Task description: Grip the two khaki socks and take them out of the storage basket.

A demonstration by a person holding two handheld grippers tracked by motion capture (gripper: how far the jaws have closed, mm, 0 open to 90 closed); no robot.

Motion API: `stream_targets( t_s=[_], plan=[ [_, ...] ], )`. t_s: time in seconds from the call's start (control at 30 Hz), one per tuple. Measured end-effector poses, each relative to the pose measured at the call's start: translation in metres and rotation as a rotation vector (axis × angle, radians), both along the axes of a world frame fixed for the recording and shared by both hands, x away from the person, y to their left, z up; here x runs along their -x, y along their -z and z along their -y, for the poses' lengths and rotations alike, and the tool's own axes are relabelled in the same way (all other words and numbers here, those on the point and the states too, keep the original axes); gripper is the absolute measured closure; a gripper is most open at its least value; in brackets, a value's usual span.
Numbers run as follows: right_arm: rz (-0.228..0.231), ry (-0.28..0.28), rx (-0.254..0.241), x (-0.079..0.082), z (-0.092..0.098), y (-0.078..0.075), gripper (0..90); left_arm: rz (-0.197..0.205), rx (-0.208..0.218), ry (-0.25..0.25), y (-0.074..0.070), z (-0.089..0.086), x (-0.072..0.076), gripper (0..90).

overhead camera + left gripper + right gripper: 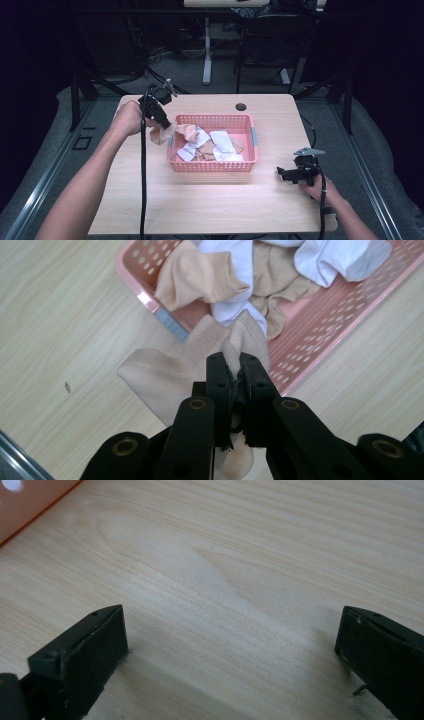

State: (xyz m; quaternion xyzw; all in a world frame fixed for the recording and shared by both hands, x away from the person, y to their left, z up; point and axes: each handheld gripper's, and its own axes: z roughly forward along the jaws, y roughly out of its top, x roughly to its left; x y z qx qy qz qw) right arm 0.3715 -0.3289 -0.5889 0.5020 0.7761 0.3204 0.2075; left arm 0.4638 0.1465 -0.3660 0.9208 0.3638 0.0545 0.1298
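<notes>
A pink plastic basket (214, 167) stands mid-table, holding several beige and white socks (222, 142). My left gripper (163, 122) hangs just past the basket's left rim, shut on a beige sock (159, 135) that dangles over the table. In the left gripper view the jaws pinch that beige sock (165, 377) near its middle, with the basket (320, 325) and its pile of socks (235, 275) beyond. My right gripper (286, 174) rests low on the table to the basket's right, open, nothing between its fingers (80, 655). Bare wood lies in front of it.
The wooden table (200, 205) has a round cable hole (241, 107) at its back edge. A corner of the pink basket (30, 500) shows at the top left of the right gripper view. Table legs and dark chairs stand behind on the grey floor.
</notes>
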Motion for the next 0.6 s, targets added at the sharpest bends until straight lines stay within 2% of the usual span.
stream_targets(
  t_s=[0.2, 0.37, 0.6],
  plan=[
    [0.000, 0.000, 0.000, 0.000, 0.000, 0.000, 0.0, 0.002, -0.002, -0.030, -0.002, -0.019, 0.001, 84.8],
    [0.002, 0.002, -0.003, 0.000, -0.001, 0.000, 0.0, 0.006, -0.004, -0.074, -0.002, -0.038, 0.001, 84.8],
    [0.001, 0.002, -0.002, 0.000, -0.001, 0.000, 0.0, -0.007, -0.005, -0.134, 0.007, -0.066, -0.001, 84.8]
  ],
)
